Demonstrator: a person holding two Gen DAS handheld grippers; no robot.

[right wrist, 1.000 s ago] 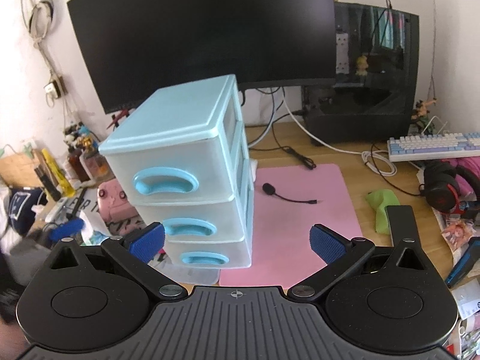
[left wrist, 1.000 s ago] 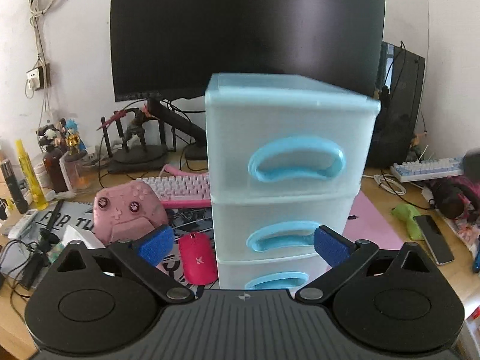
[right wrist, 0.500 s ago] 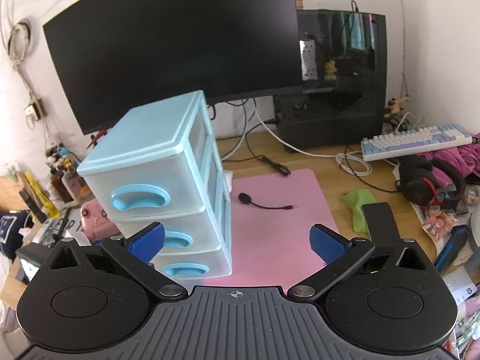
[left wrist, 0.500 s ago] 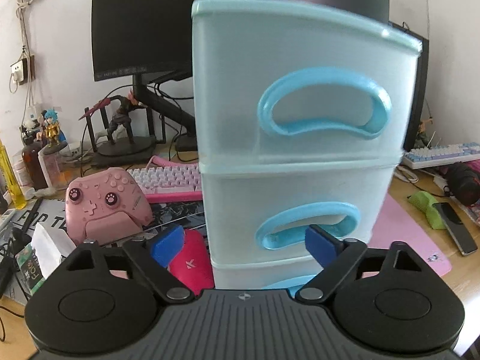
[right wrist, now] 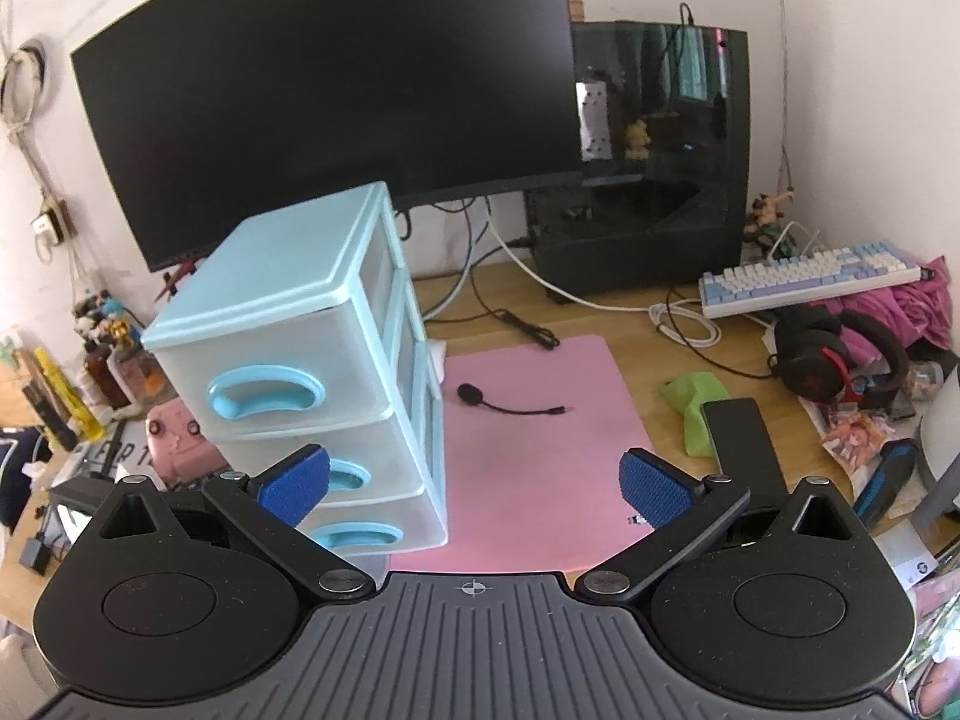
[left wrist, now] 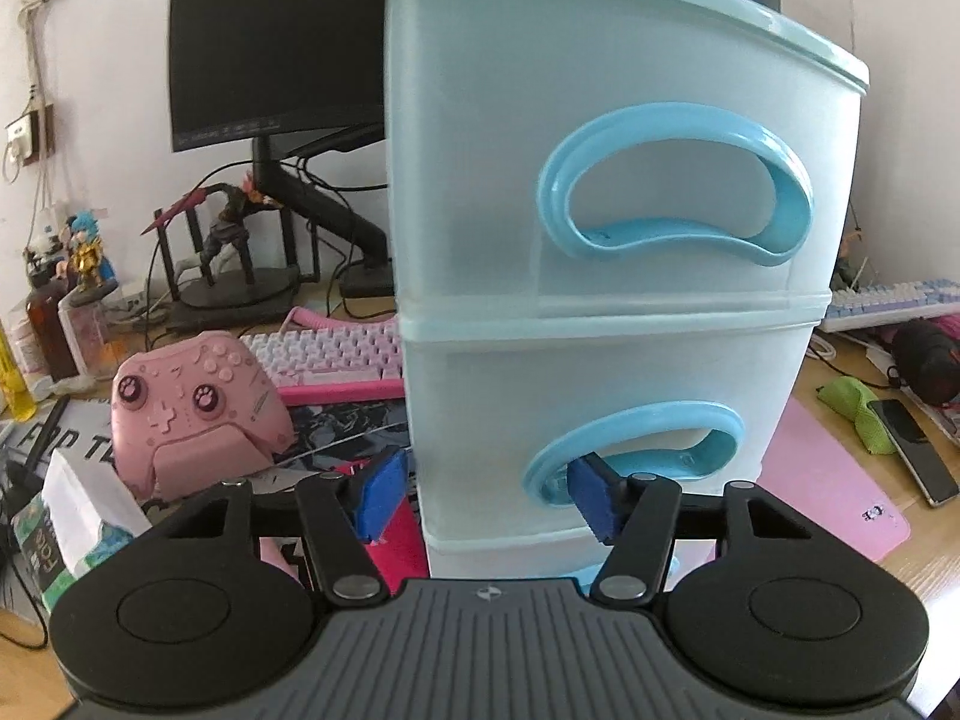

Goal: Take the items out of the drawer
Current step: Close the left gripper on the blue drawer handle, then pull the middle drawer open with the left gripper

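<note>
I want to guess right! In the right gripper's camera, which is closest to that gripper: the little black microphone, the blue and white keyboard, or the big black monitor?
1. Little black microphone, lying on the pink mat straight ahead of the right gripper.
2. Blue and white keyboard, far right, near the desk's back.
3. Big black monitor, at the back against the wall.

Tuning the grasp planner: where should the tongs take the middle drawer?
Grip the middle drawer's handle, the blue loop on its front, probably from straight ahead with one finger inside the opening. The left tongs are already level with it, right pad at its lower-left rim.
</note>
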